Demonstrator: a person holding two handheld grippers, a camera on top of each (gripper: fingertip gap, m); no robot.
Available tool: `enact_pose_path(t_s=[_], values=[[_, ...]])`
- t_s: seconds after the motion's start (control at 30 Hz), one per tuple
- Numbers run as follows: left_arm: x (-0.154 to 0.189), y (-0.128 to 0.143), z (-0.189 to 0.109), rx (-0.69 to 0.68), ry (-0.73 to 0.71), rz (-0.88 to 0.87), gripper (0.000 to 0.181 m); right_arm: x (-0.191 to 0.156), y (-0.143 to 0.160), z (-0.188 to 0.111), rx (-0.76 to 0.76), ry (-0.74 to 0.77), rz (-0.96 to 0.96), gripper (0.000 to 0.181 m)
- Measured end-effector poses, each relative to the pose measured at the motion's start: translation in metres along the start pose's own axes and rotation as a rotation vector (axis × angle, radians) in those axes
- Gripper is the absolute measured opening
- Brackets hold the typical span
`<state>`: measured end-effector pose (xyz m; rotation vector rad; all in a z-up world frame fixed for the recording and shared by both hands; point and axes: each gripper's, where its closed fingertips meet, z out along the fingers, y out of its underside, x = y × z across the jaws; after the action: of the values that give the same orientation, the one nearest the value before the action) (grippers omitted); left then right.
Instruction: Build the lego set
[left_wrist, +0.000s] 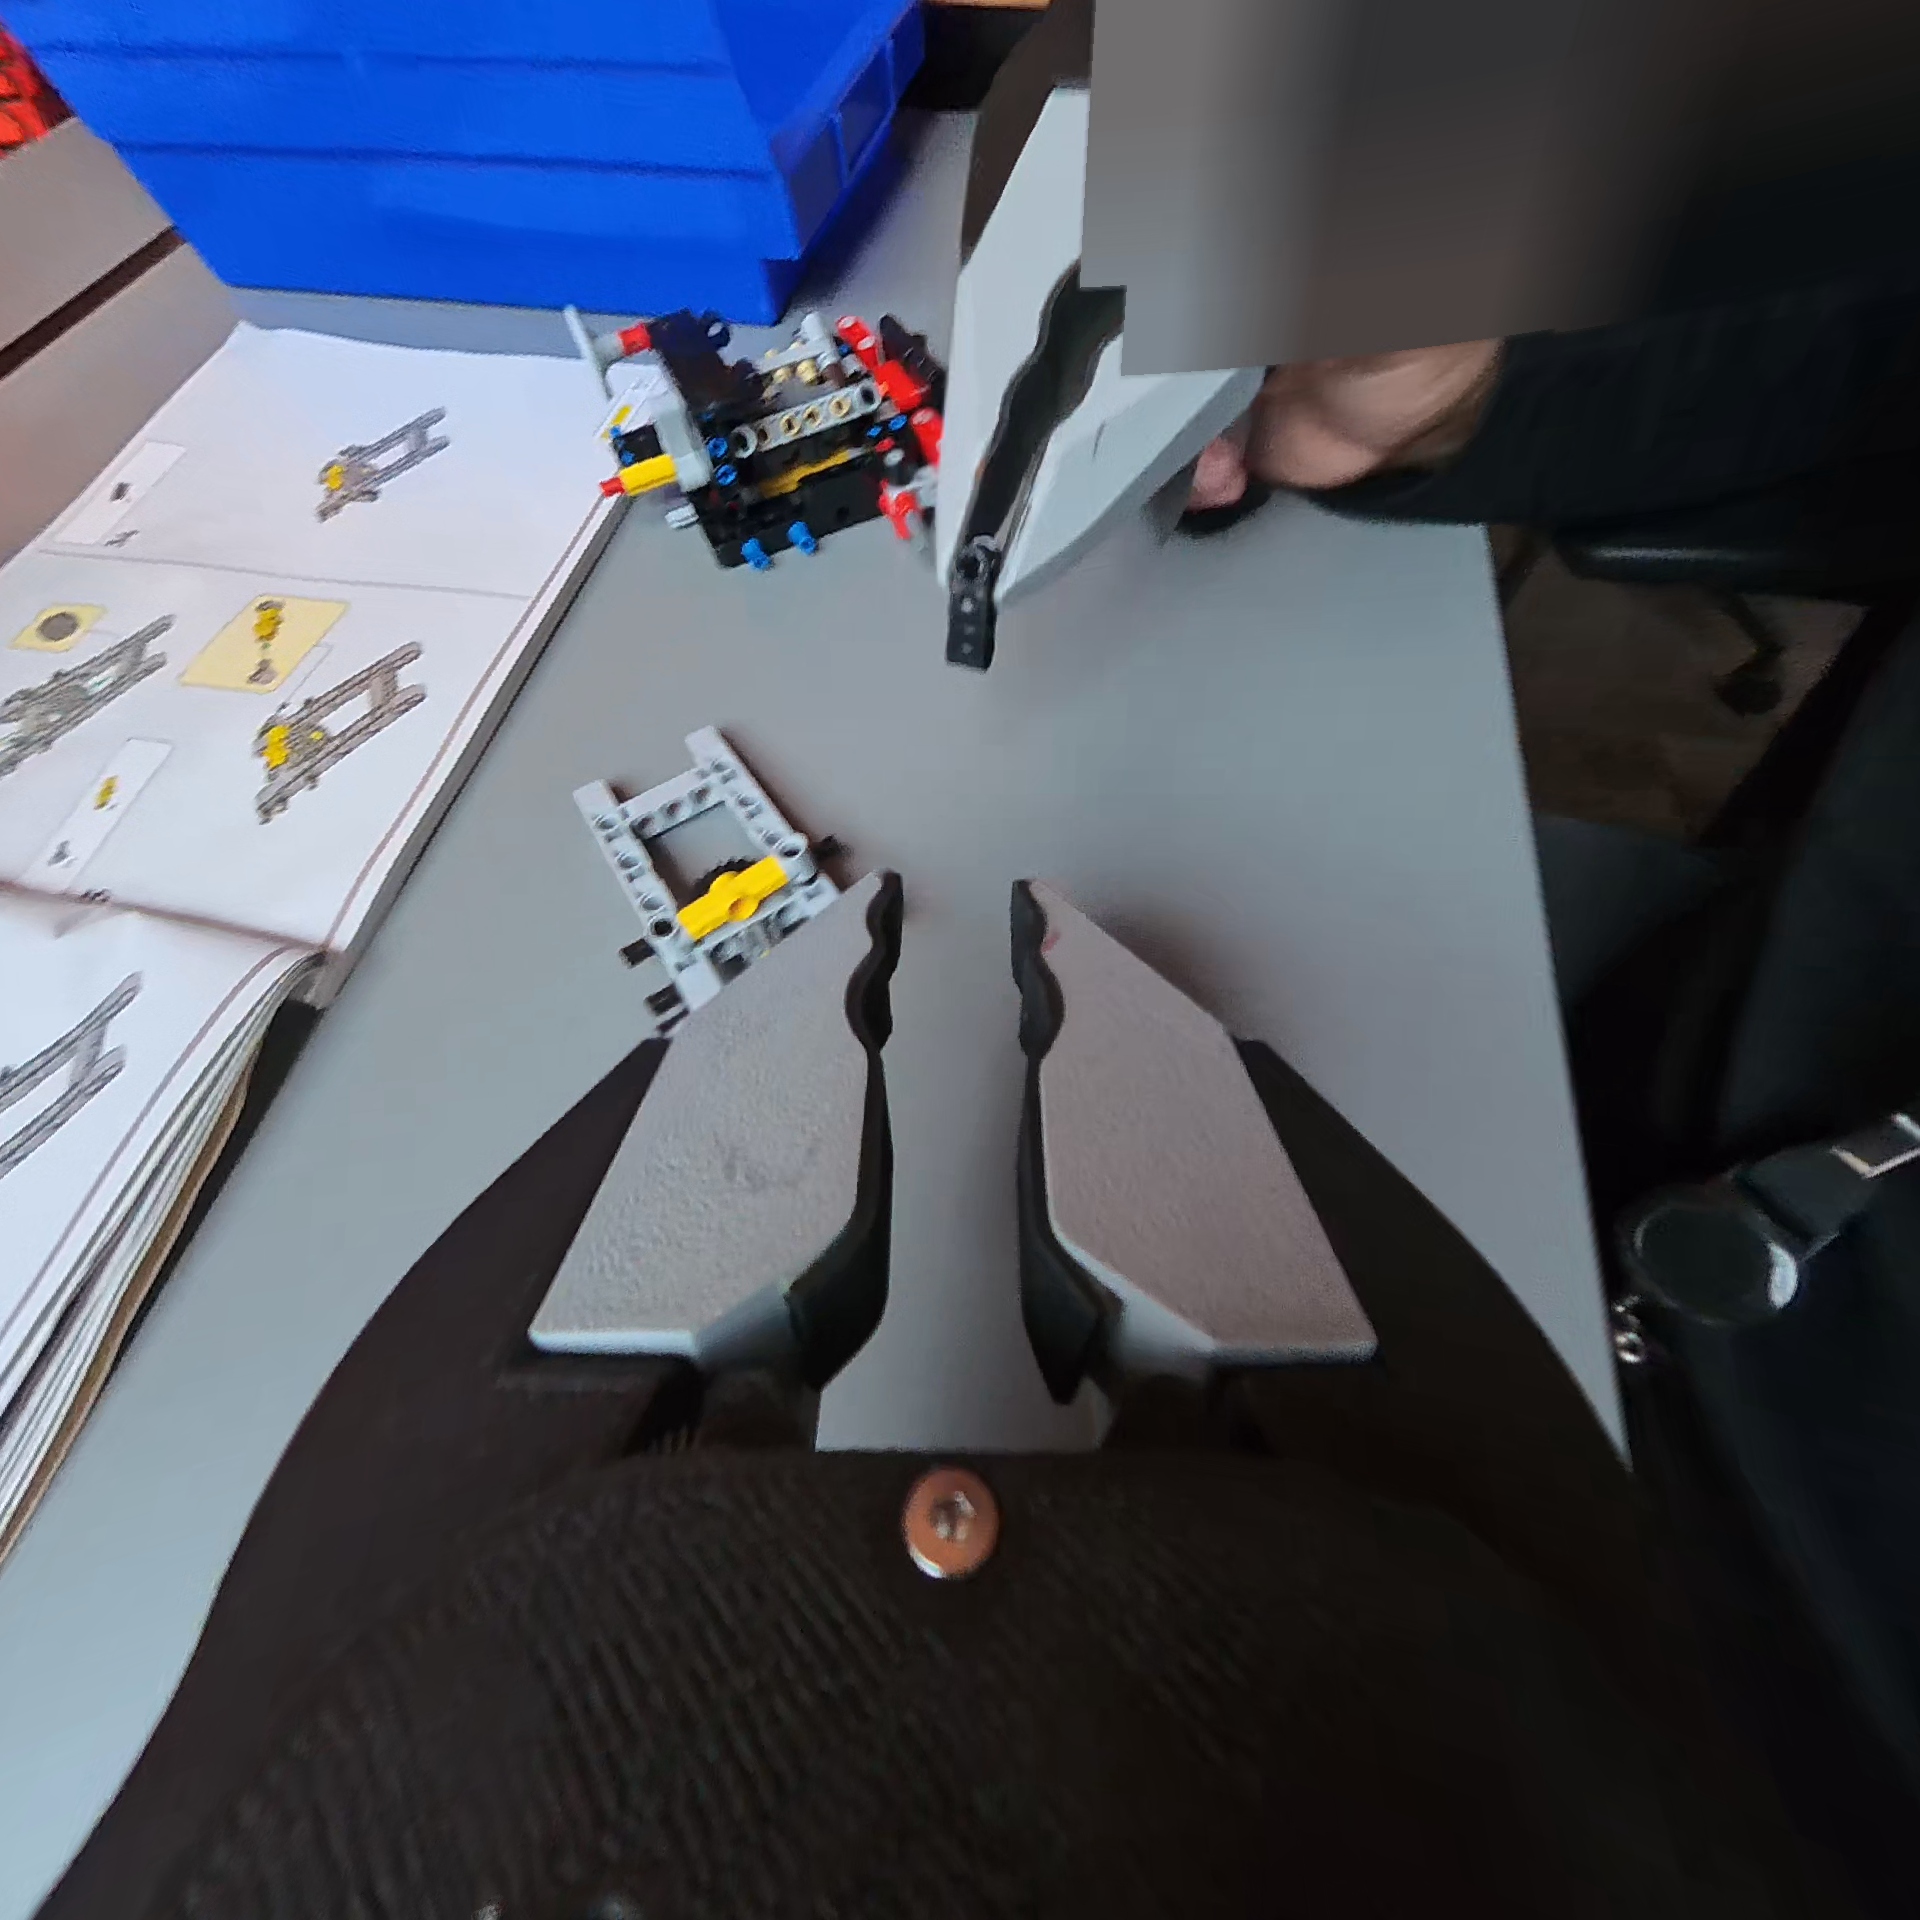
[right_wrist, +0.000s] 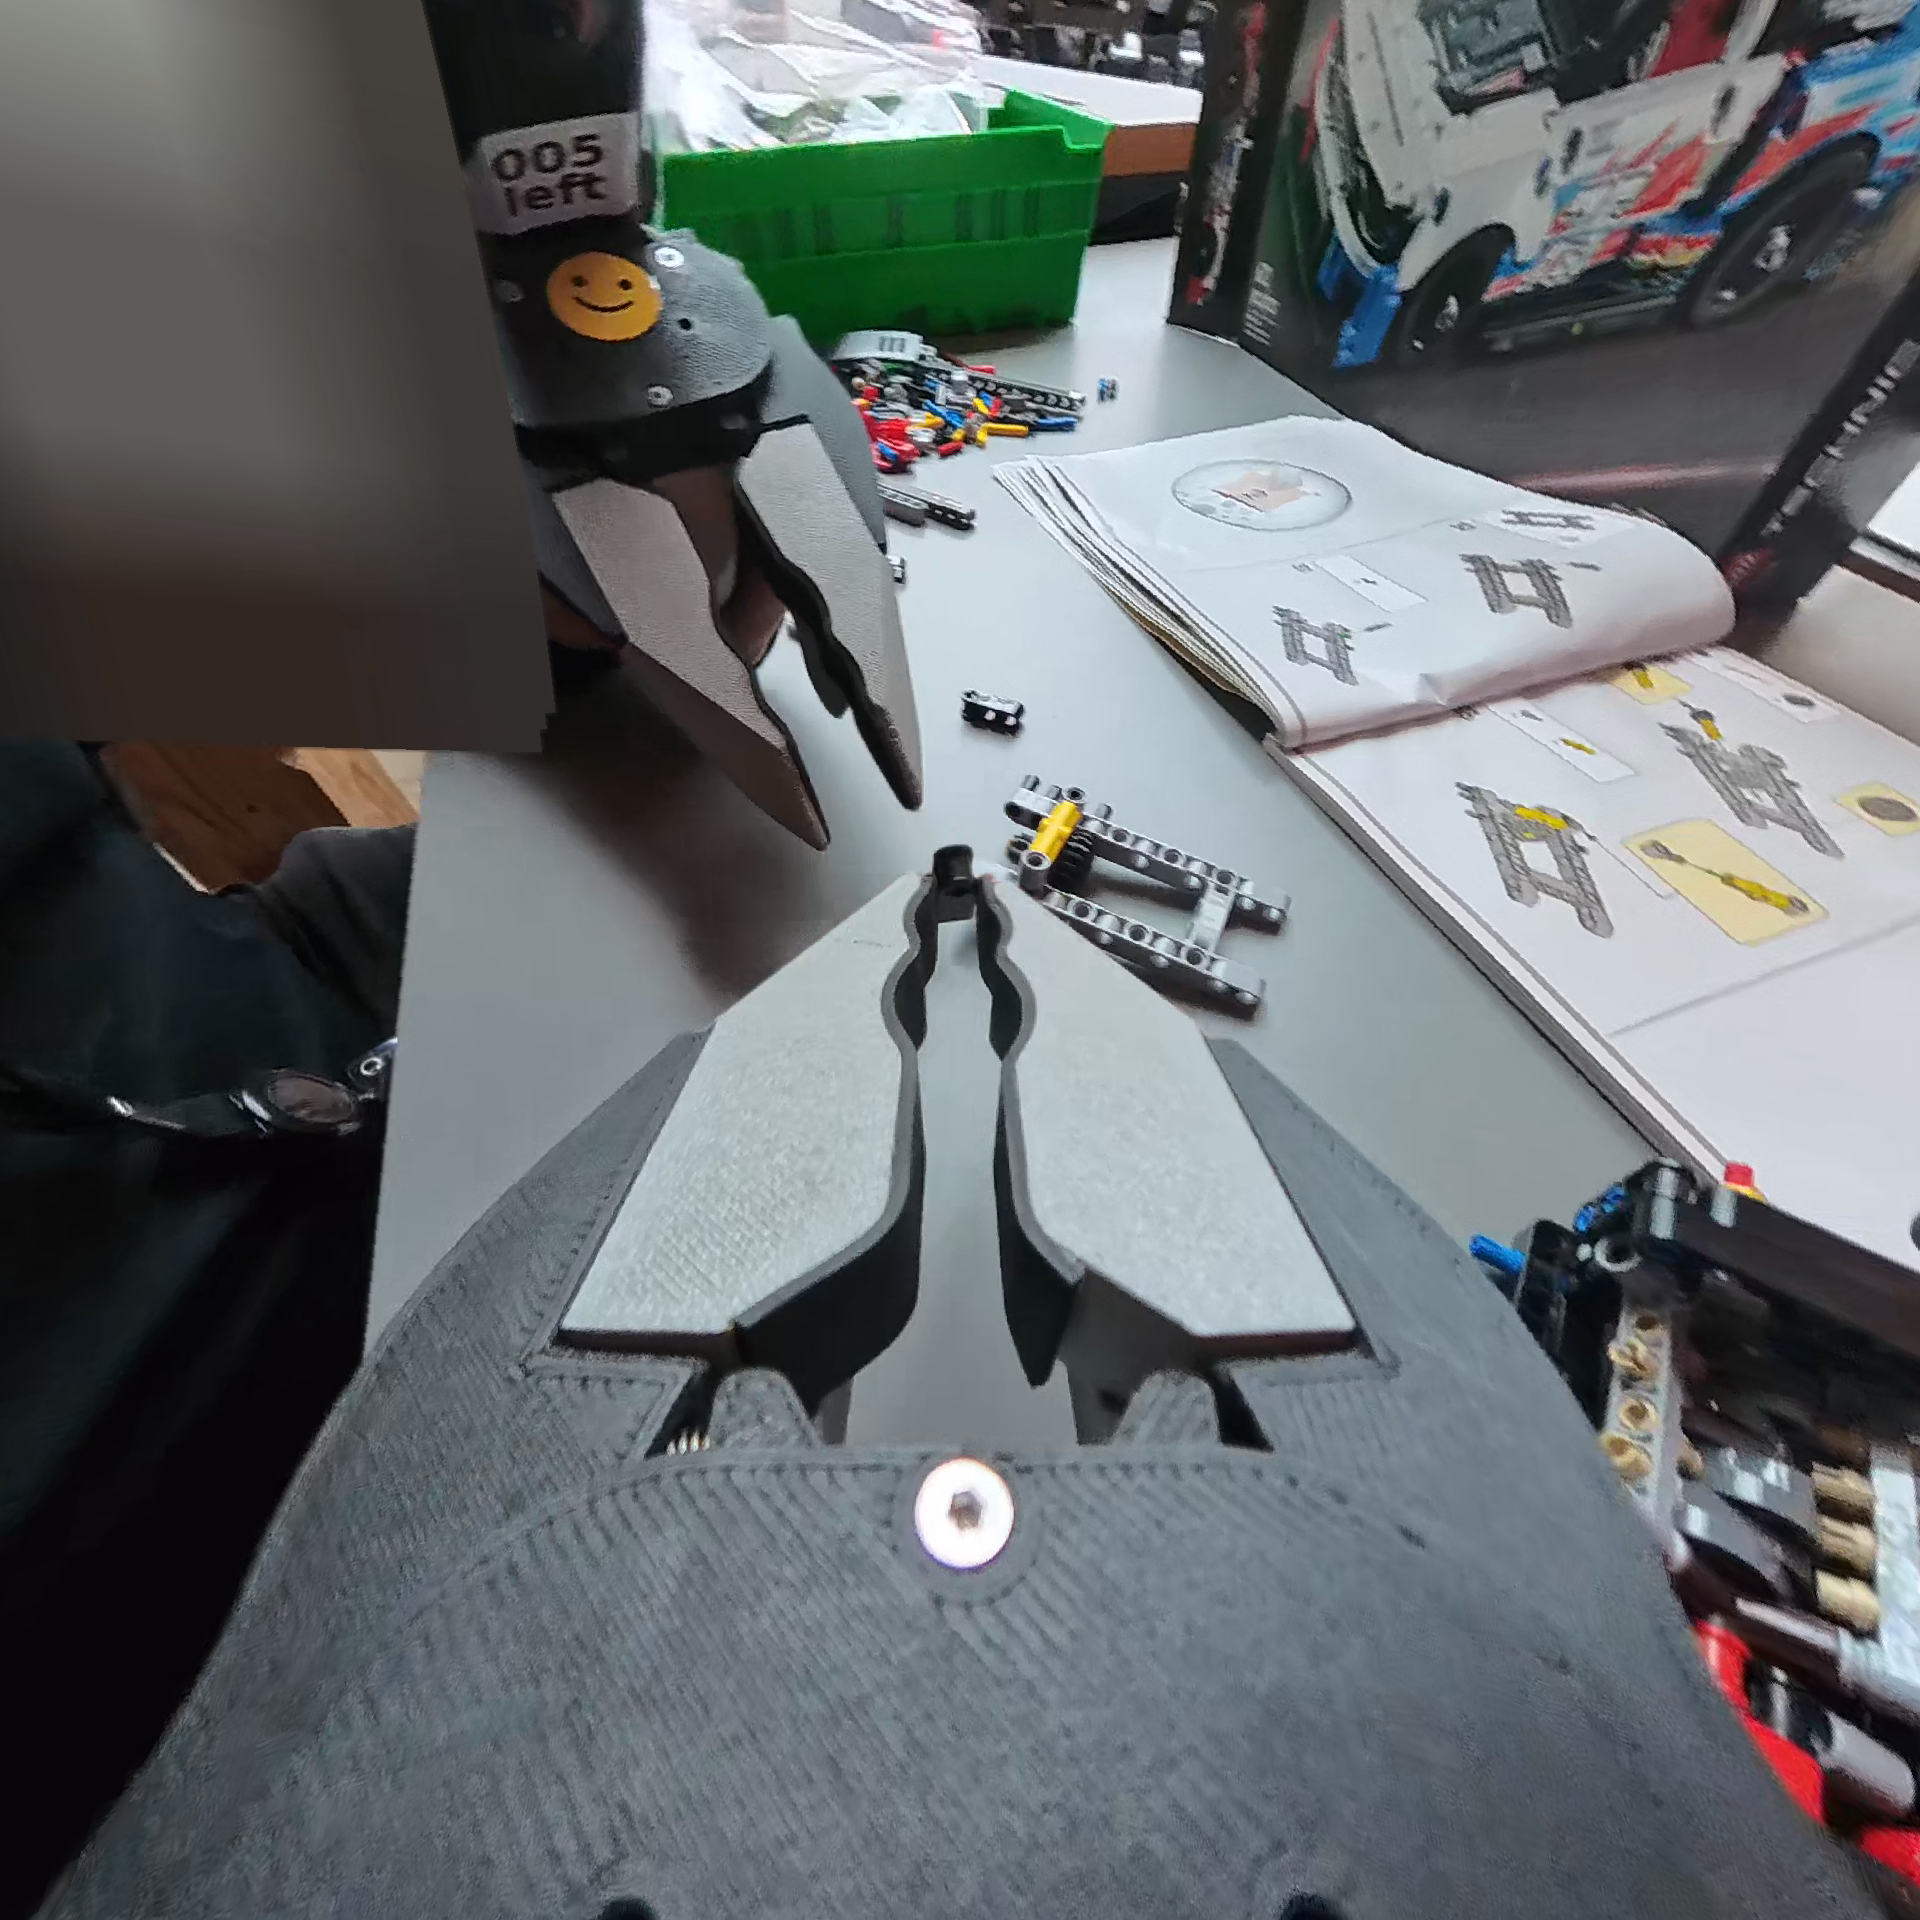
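Note:
A grey lego frame with a yellow connector lies flat on the grey table, just left of my left gripper's tips. My left gripper is open and empty, low over the table. My right gripper is shut on a small black beam at its tips. In the left wrist view the right gripper points down with the black beam hanging from it. The frame sits just right of the held beam, and the left gripper is just beyond it.
A larger multicoloured assembly stands beside a blue bin. An open instruction booklet lies to the left. A loose black piece, a pile of parts, a green bin and the set's box are farther off. My hands' fingertips stand some 5 centimeters from each other.

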<state>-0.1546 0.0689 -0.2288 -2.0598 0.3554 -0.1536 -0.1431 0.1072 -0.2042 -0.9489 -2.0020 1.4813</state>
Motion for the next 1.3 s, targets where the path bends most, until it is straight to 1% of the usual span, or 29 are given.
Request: enact_pose_path(t_s=[0.07, 0.17, 0.53, 0.83, 1.03, 1.3], values=[[-0.006, 0.005, 0.000, -0.019, -0.024, -0.006, 0.018, 0.006, 0.003, -0.001, -0.015, 0.026, 0.017, 0.004], [-0.008, 0.005, 0.000, -0.018, -0.023, -0.018, 0.018, 0.011, 0.005, -0.001, -0.029, 0.038, 0.044, 0.004], [-0.017, -0.004, -0.003, 0.048, -0.050, -0.003, 0.013, 0.022, 0.012, 0.001, -0.073, 0.098, 0.030, 0.004], [-0.017, -0.003, -0.002, 0.038, -0.048, -0.008, 0.013, 0.013, 0.013, 0.002, -0.087, 0.044, 0.011, 0.004], [-0.018, -0.002, -0.002, 0.034, -0.067, 0.006, 0.013, 0.013, 0.014, 0.002, -0.099, 0.057, -0.004, 0.004], [-0.022, -0.004, -0.004, 0.056, -0.062, -0.036, 0.012, 0.020, 0.009, -0.003, -0.056, 0.086, 0.010, 0.004]])
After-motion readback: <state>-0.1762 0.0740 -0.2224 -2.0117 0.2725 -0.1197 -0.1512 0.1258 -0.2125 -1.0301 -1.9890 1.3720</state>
